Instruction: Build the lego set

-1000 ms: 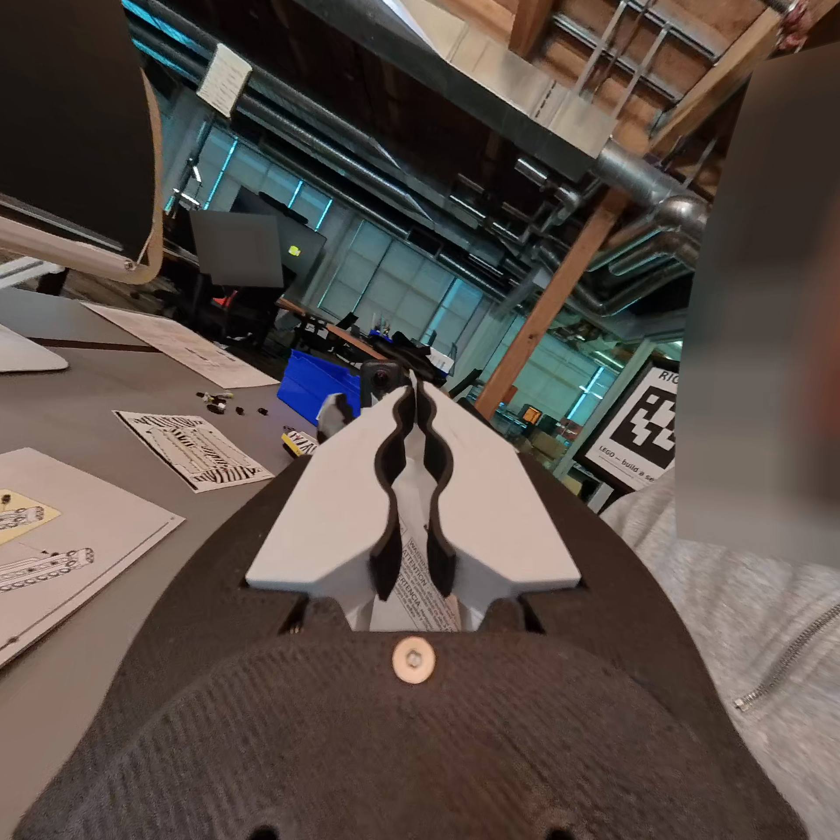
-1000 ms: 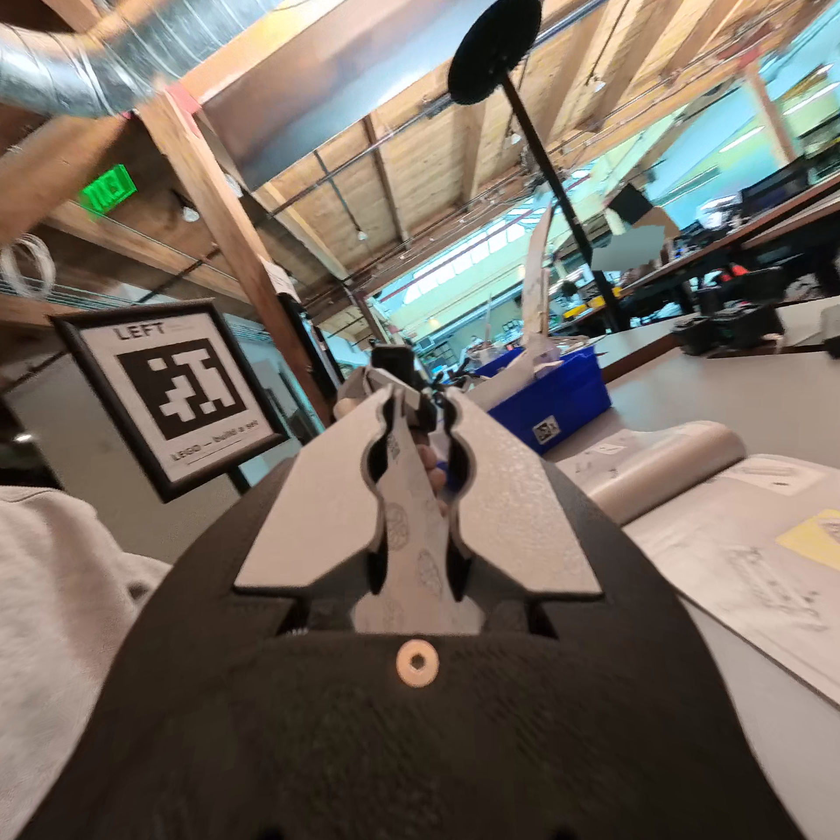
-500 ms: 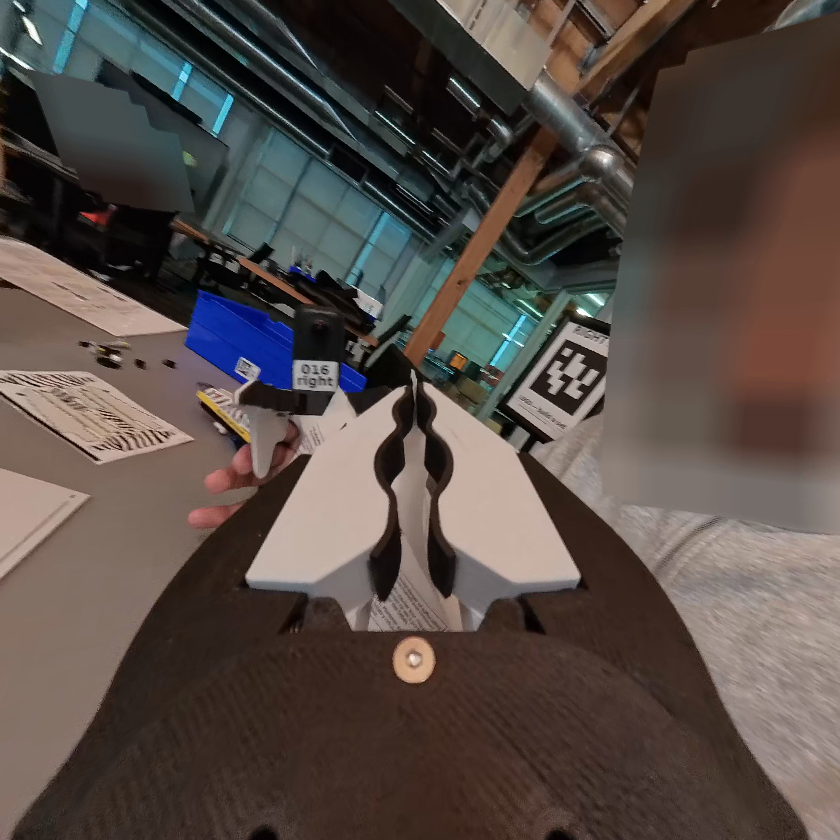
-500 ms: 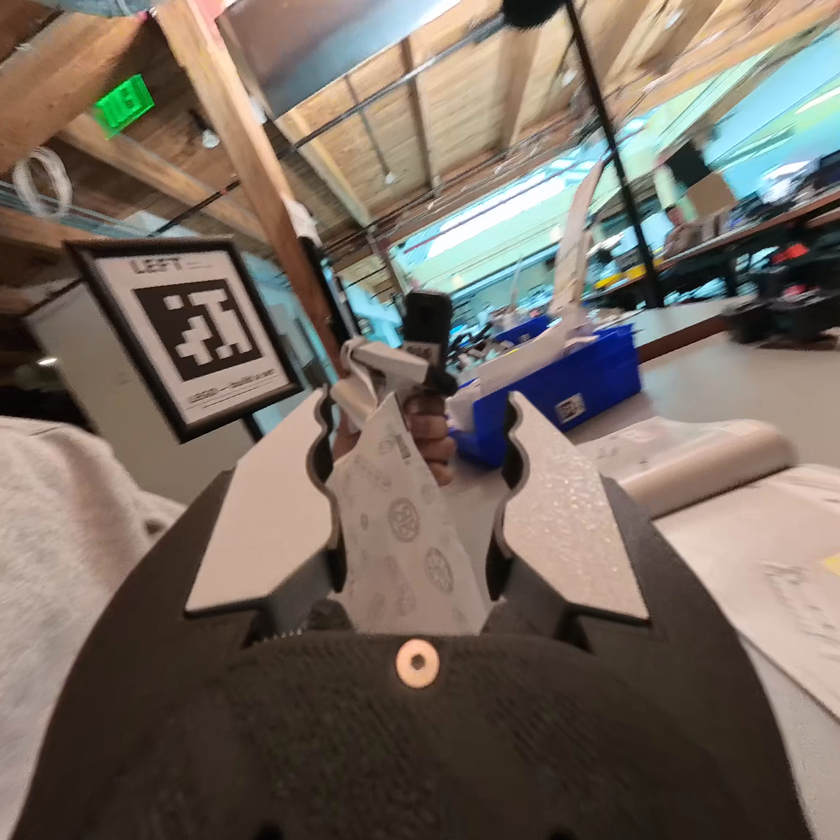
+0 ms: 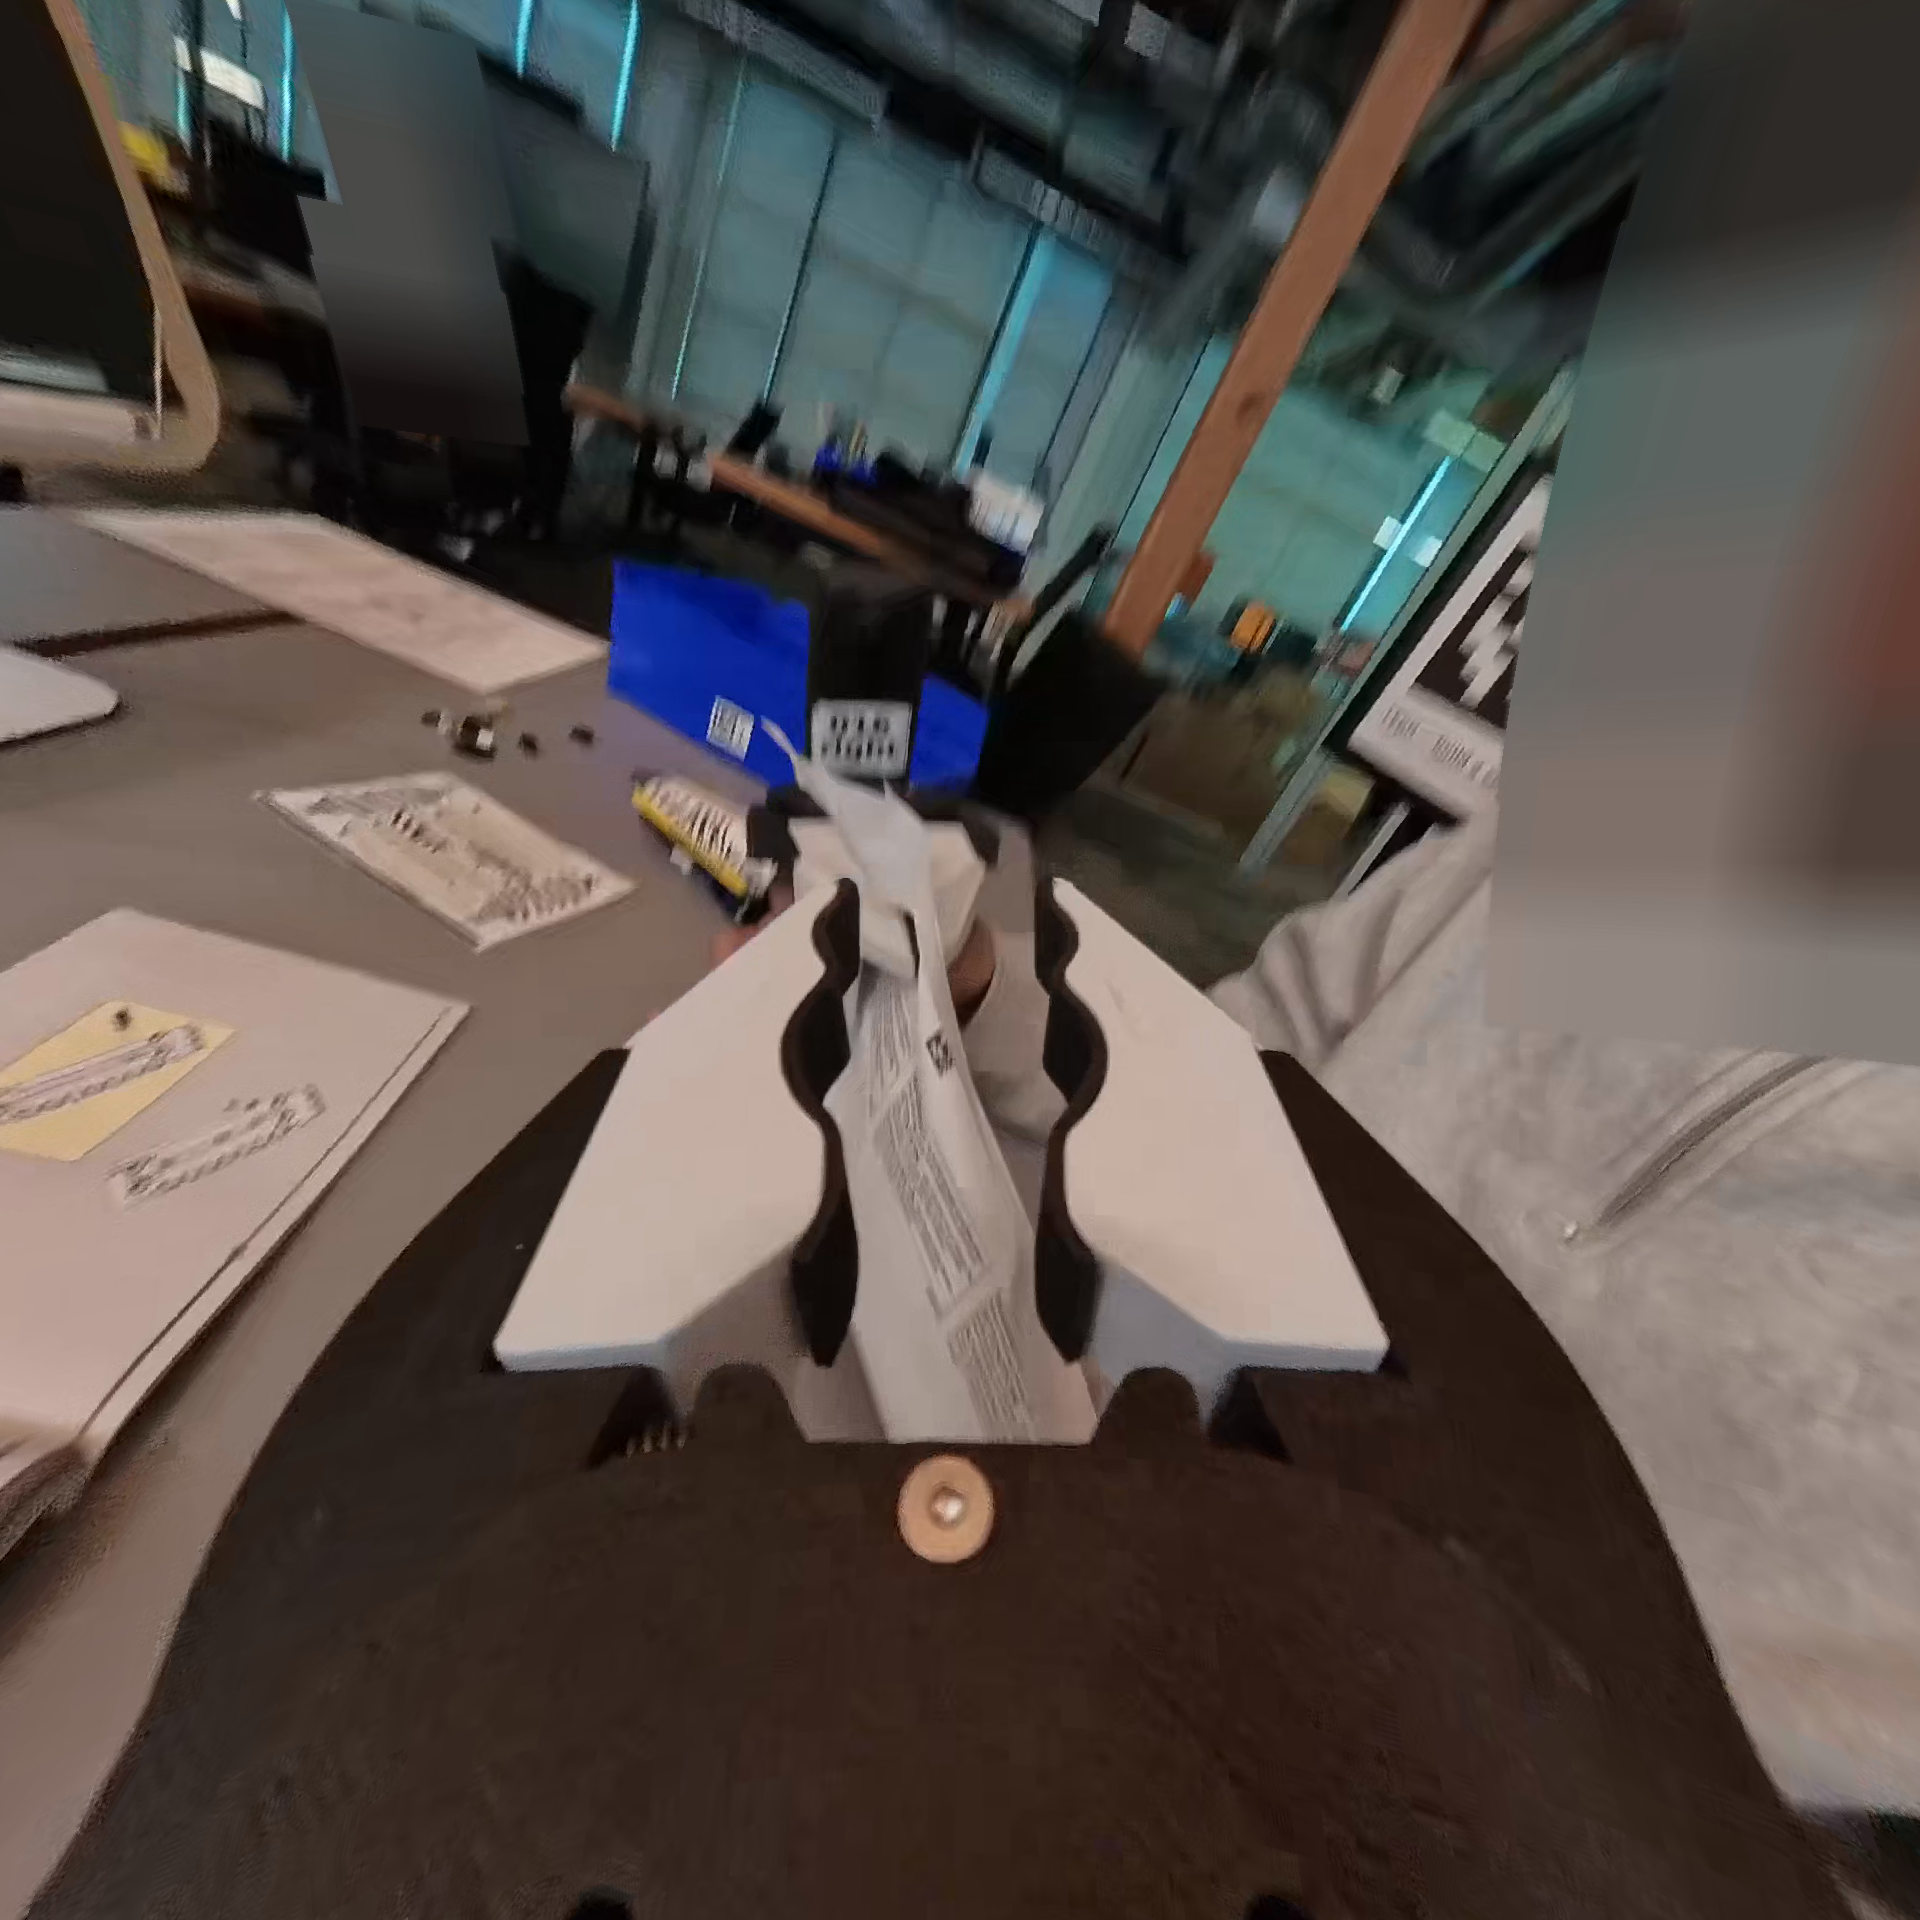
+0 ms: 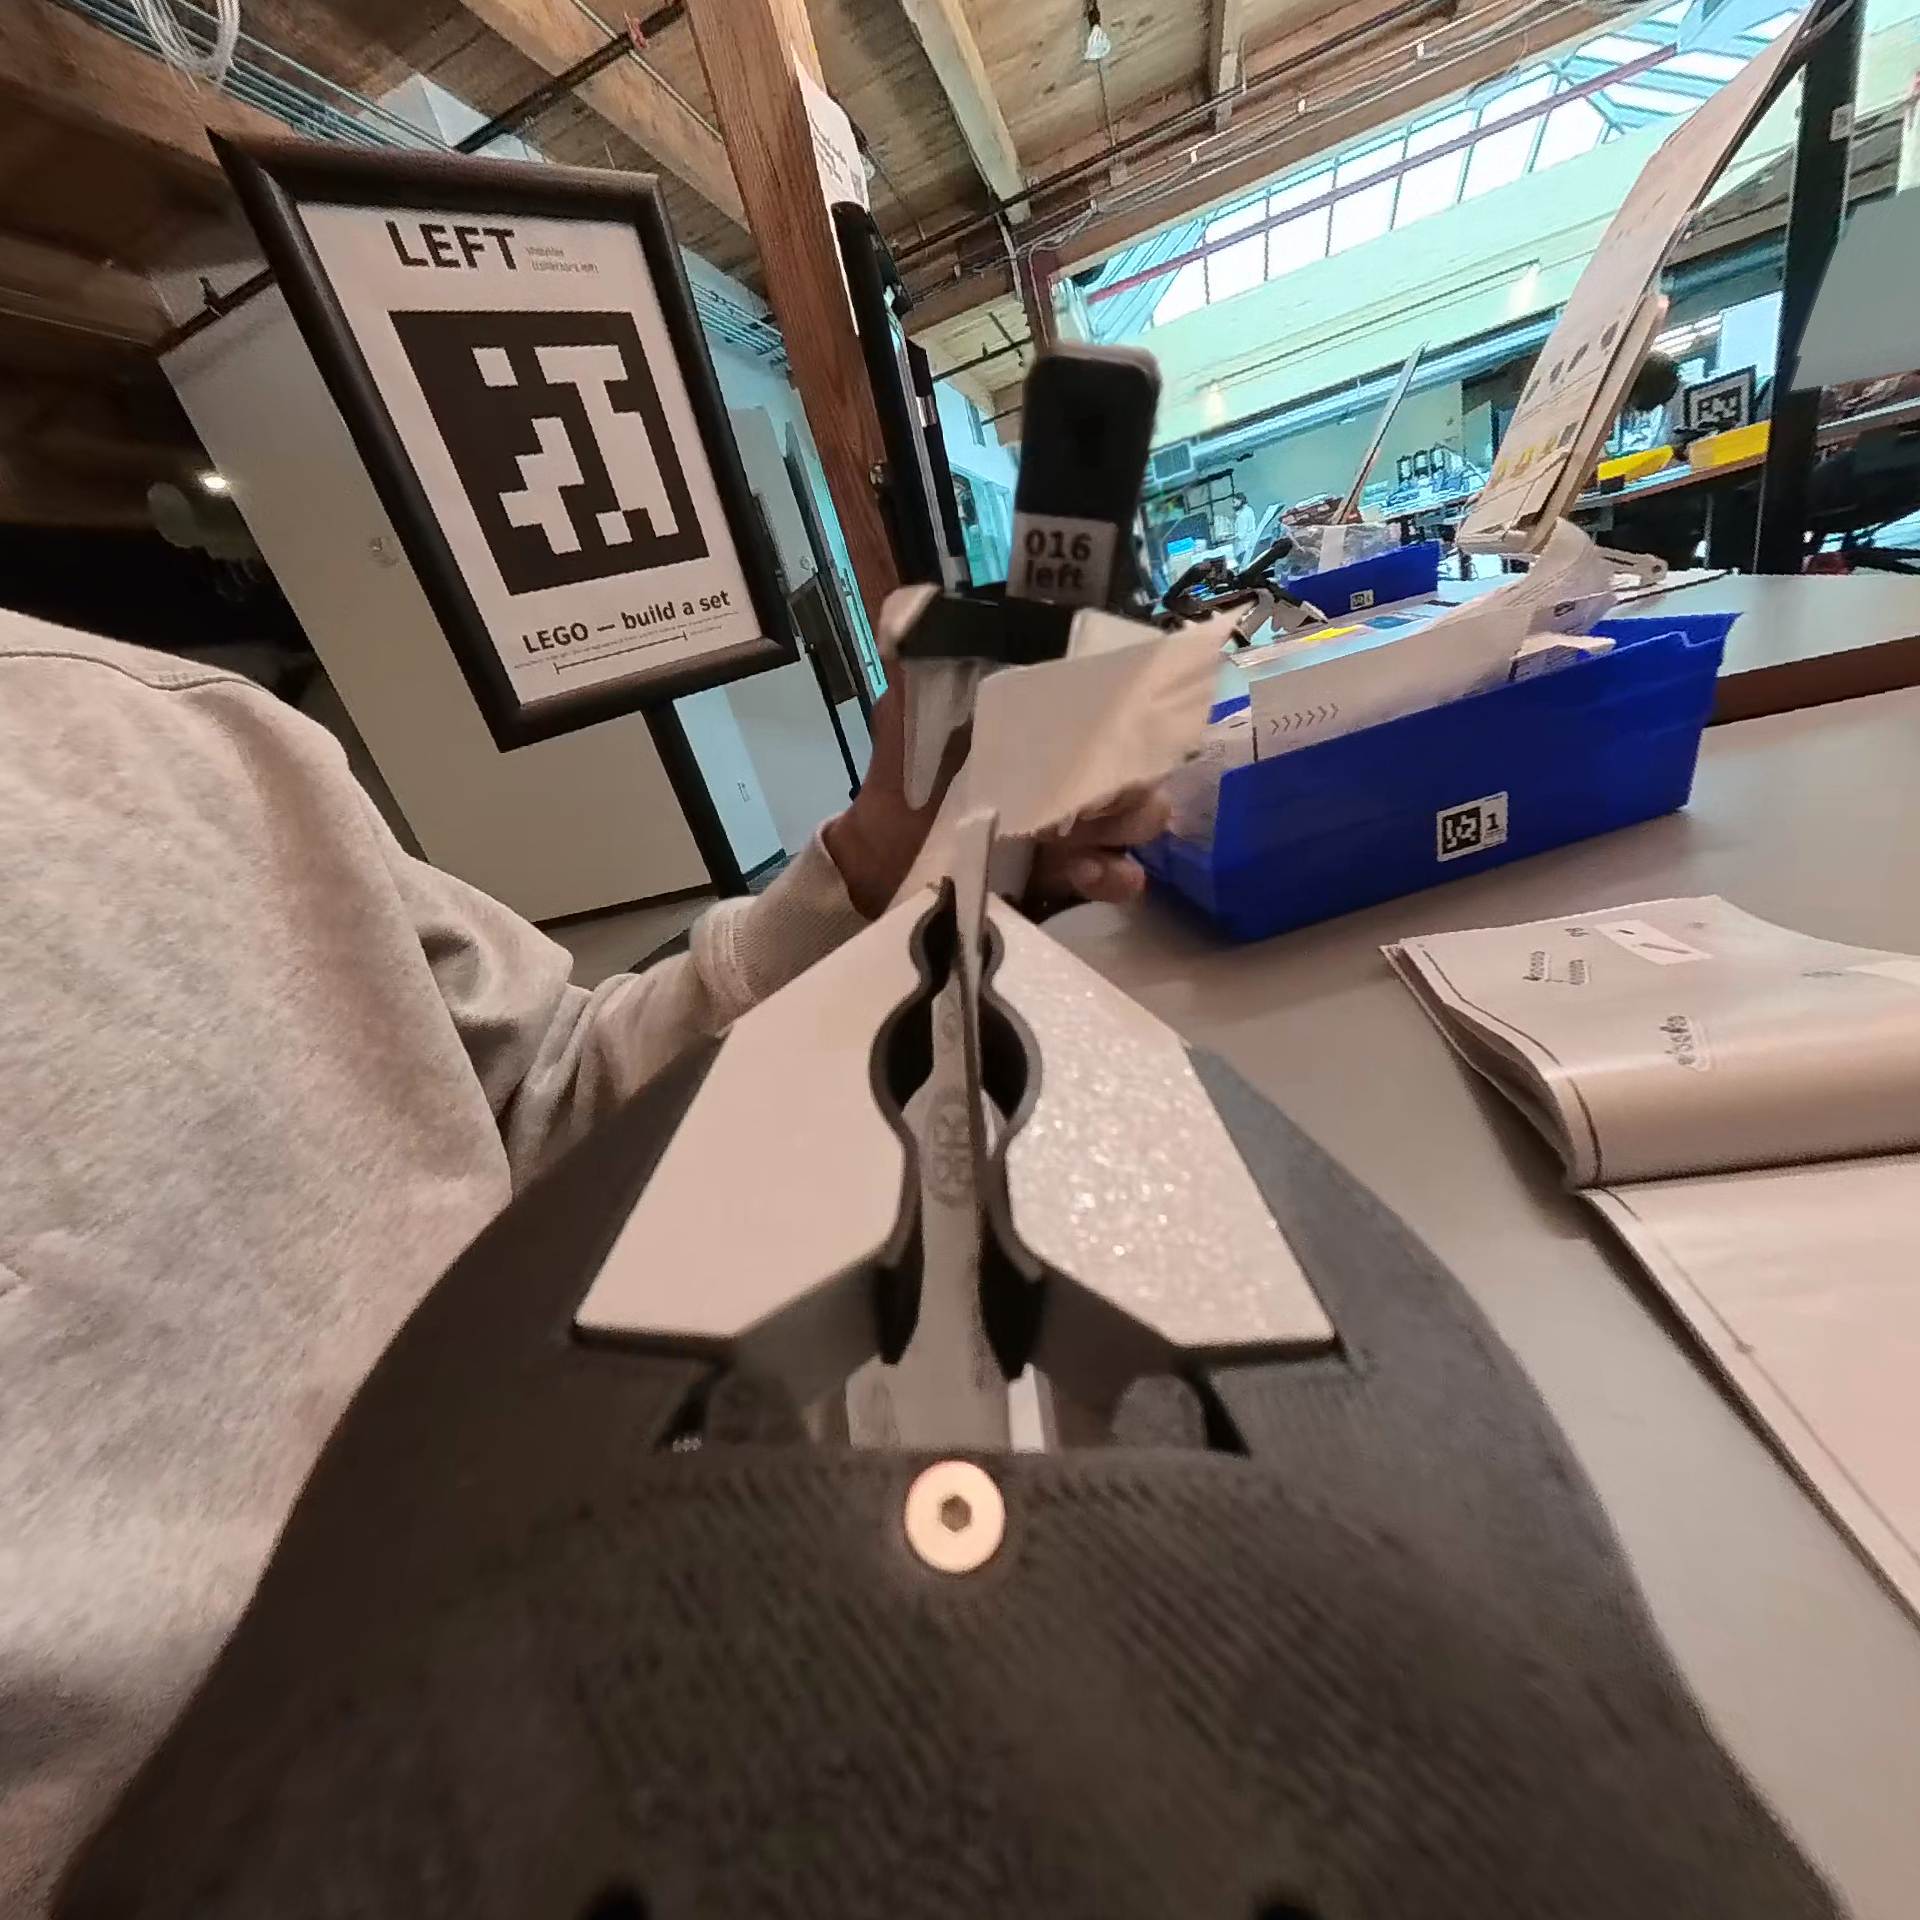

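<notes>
Right wrist view: right gripper (image 6: 961,914) pinches a paper bag (image 6: 1081,743); left gripper (image 5: 940,904) fingers stand spread around it. Behind, a blue bin (image 6: 1455,800) holds papers.

On the surface (image 6: 1766,831) an open booklet (image 6: 1683,1049) lies right of the right gripper (image 6: 961,925), a bin (image 6: 1455,790) sits behind it, a framed sign (image 6: 499,416) stands far left, and a paper bag (image 6: 1081,738) stretches between right gripper and left gripper (image 6: 935,727).
</notes>
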